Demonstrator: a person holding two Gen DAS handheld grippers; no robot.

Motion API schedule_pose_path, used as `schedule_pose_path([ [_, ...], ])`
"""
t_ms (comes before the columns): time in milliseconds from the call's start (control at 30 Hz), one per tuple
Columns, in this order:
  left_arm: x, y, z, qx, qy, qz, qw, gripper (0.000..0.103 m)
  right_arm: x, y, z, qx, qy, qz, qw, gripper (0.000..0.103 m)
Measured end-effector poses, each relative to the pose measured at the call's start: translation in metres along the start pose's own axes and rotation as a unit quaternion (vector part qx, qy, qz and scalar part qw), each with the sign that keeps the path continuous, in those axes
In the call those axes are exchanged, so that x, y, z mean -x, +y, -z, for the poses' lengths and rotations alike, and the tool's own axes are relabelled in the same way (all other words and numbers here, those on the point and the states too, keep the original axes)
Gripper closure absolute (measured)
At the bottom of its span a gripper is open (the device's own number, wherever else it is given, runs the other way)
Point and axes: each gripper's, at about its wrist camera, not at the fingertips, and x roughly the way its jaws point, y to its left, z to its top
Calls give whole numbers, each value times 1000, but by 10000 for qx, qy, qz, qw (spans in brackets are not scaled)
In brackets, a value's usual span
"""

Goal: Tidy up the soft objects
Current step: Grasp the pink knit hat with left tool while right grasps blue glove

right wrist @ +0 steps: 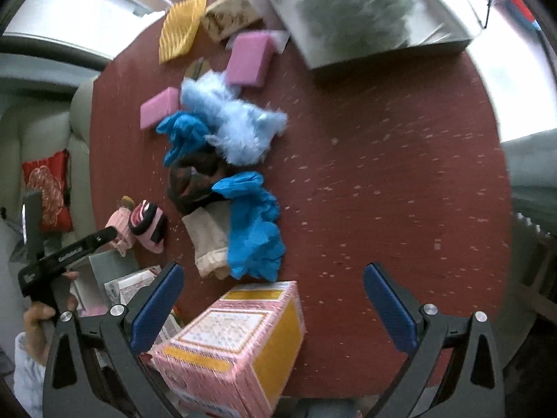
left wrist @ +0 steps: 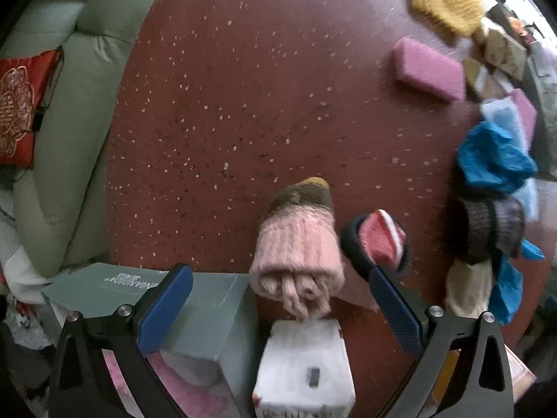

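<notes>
Right under my left hand-held gripper, at the bottom of the left wrist frame, sits a white box with a grey-green box beside it on the left. Fingers are spread wide, nothing between them. Just above the white box lies a rolled pink knit sock with a brown-and-yellow toe, and right beside it a black, red and pink striped sock that sits just past the right fingertip, can't tell if they touch.

Over on the right wrist view, my right hand-held gripper is also wide open and empty, hanging over a pink and yellow carton at the bottom centre. Above that on the red speckled bench there's a heap: blue gloves, a cream sock, a dark knit thing, and a fluffy light-blue piece. Pink sponges and a yellow cloth sit in the upper left.
</notes>
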Motion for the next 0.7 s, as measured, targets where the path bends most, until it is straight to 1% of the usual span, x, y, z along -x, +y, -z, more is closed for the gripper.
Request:
schedule_pose_path([
  [33,-6,0,-3,15,68,-37,10000,1,-6,2,-3,0,53,-21,10000,0],
  [100,-13,0,-5,20,141,51,9999,1,-19,8,-8,15,206,-52,9998,0],
  [267,-21,-1,-11,16,146,132,9998,1,-46,19,-18,89,466,32,9989,0],
  [367,-28,-3,-16,-1,192,148,9997,1,-64,19,-24,24,638,47,9979,0],
  [467,-35,1,-19,95,230,232,9994,1,-81,16,-30,-82,827,2,9965,0],
  [567,-42,2,-23,183,310,350,9987,1,-92,15,-35,-154,1029,-183,9944,4],
  [633,-44,3,-24,197,318,403,9985,1,-97,13,-38,-158,1166,-286,9926,4],
  [667,-44,4,-24,186,323,417,9984,1,-102,12,-39,-182,1287,-305,9910,7],
  [700,-45,5,-24,168,327,434,9984,4,-105,11,-40,-213,1353,-316,9901,17],
])
